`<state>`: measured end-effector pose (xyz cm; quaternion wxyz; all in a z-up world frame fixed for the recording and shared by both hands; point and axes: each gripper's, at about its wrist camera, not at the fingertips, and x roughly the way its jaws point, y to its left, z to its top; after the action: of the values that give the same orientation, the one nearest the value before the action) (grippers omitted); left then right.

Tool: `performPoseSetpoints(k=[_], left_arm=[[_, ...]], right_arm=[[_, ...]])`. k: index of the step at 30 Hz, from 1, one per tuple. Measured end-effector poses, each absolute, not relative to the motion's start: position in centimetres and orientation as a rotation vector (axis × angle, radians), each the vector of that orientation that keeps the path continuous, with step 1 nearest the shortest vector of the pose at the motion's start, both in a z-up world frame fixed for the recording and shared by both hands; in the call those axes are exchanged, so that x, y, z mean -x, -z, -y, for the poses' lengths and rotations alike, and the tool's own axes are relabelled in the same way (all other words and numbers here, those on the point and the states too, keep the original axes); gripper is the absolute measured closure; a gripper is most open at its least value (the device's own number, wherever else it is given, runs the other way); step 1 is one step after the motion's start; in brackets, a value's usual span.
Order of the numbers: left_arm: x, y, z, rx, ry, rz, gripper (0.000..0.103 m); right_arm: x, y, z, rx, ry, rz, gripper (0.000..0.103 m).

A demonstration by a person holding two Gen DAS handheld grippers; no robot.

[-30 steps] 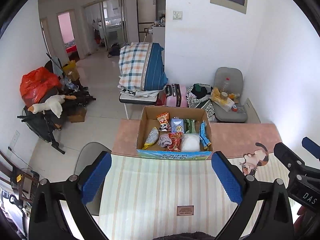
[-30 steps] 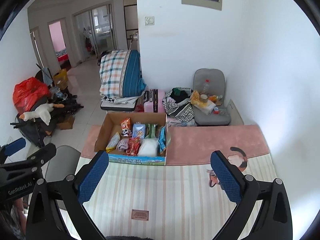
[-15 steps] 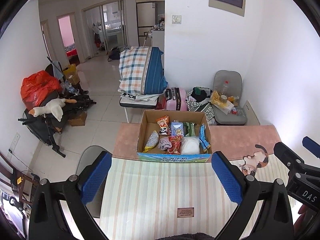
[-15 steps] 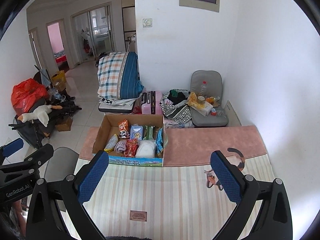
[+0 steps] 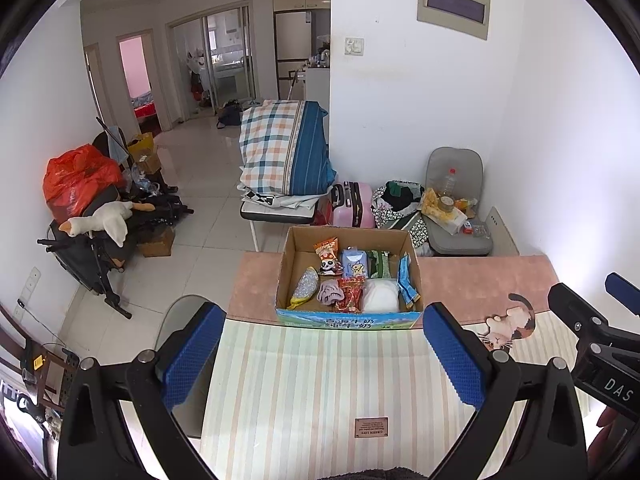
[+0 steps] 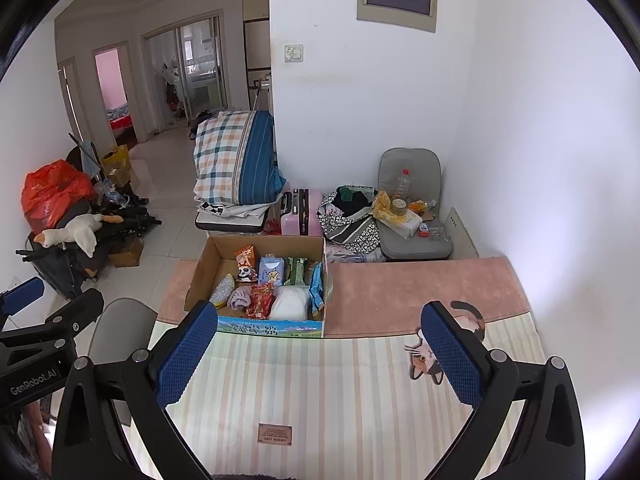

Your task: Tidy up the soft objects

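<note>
An open cardboard box [image 5: 285, 276] [image 6: 199, 276] stands on the table at the seam between the striped cloth [image 5: 320, 380] and the pink cloth. It holds several soft things: snack packets, a purple cloth [image 5: 329, 293] [image 6: 239, 298], a white bag [image 5: 380, 297] [image 6: 291, 304], a red packet [image 5: 351, 293]. My left gripper [image 5: 324, 358] is open and empty, well above the striped cloth, short of the box. My right gripper [image 6: 318, 356] is open and empty, to the right of the left one.
A cat-shaped mat [image 5: 506, 322] [image 6: 424, 358] lies right of the box. Beyond the table stand a chair with plaid bedding [image 5: 286, 152], a pink suitcase [image 5: 354, 204], a grey seat [image 5: 456, 200] and a stroller with a plush goose [image 5: 100, 220]. A grey chair back [image 6: 120, 328] stands at the table's left edge.
Both grippers have risen and pulled back a little, so the box and table sit lower and smaller in both views. Both stay open and empty.
</note>
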<state>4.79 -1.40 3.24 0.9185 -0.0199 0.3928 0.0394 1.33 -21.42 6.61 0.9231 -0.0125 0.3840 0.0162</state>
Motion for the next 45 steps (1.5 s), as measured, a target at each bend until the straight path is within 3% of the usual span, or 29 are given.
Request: performPoseSetpoints(k=[45], left_arm=[[-4.2, -2.3, -0.6, 0.059, -0.055, -0.831, 0.0]], right_arm=[[-1.1, -6.4, 20.7, 0.031, -0.046, -0.81, 0.0]])
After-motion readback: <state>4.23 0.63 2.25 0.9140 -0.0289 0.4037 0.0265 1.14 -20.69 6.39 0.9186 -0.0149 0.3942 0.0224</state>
